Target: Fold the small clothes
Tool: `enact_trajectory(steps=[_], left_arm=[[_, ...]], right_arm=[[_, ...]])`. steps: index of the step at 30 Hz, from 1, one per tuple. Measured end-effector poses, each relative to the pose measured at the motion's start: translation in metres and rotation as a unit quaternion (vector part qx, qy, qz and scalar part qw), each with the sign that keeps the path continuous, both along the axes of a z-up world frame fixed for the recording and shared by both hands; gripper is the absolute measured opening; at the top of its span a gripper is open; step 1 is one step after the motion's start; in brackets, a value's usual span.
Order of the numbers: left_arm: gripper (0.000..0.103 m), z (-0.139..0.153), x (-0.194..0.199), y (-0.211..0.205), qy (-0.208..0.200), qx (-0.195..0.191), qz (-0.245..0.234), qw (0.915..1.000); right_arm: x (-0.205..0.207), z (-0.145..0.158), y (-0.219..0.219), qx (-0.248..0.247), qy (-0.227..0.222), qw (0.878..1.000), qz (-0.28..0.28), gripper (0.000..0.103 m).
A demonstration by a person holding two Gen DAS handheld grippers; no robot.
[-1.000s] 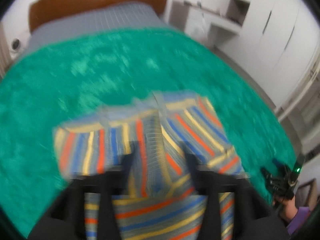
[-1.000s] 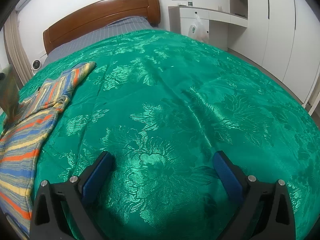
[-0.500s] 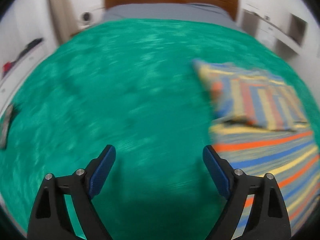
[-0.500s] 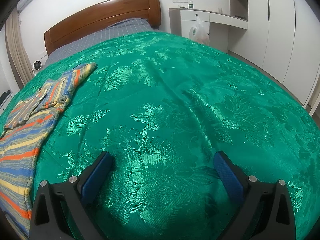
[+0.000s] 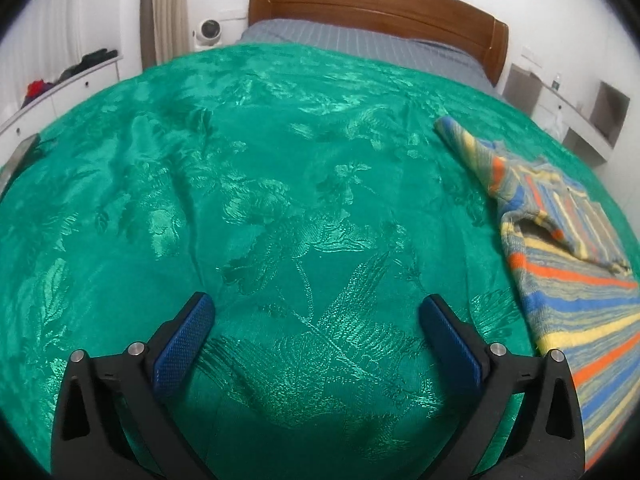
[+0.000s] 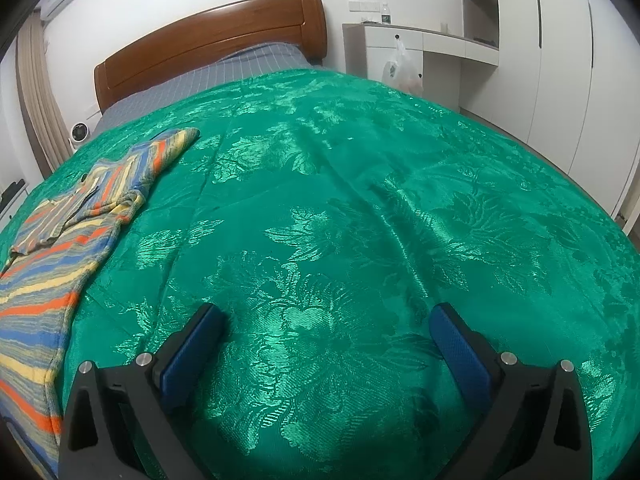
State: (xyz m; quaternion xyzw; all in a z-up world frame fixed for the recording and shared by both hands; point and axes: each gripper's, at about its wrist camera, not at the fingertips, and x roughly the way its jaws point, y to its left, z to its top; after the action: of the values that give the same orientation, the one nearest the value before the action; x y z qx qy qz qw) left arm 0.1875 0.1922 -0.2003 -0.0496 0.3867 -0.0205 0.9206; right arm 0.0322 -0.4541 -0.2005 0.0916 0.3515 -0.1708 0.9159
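Both tools stand wide open and hold nothing: the left tool (image 5: pixel 316 316), with its blue textured pads, has just been spreading its jaws, and only bare cloth of the bed shows between them, while the right tool (image 6: pixel 328 326) hovers over bare cover as well. The striped knitted garment in orange, blue, yellow and grey (image 5: pixel 568 264) lies flat on the glossy green floral bedspread (image 5: pixel 280 200), with one sleeve laid over its body and a narrow end reaching toward the brown wooden headboard (image 5: pixel 376 4). From the left tool the garment lies off to the right, near but not touching; from the right tool the same garment (image 6: pixel 60 248) lies off to the left, its long axis running from the near edge of the bed up toward the headboard. It therefore sits between the two tools, roughly parallel to the way both point. Neither looks clearly nearer. Judging by this, the next fold calls for each tool to swing inward toward its own long edge of the garment.
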Motion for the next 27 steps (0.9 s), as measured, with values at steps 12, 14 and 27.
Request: enact_trajectory(steps=[12,14,27], left_arm=[[0.102,-0.0022,-0.0028,0.0057,-0.010,-0.011,-0.001,0.9999],[0.102,-0.0022,-0.0029,0.0055,-0.011,-0.011,0.000,0.9999],[0.102,-0.0025,-0.0026,0.0054,-0.011,-0.011,0.000,0.9999]], right_arm=[[0.0025,-0.0020,0.0013,-0.009,0.005,1.000,-0.003,0.103],[0.0026,-0.0022,0.0016,-0.009,0.006,1.000,-0.003,0.103],[0.0019,-0.0022,0.0018,-0.010,0.004,1.000,-0.004,0.103]])
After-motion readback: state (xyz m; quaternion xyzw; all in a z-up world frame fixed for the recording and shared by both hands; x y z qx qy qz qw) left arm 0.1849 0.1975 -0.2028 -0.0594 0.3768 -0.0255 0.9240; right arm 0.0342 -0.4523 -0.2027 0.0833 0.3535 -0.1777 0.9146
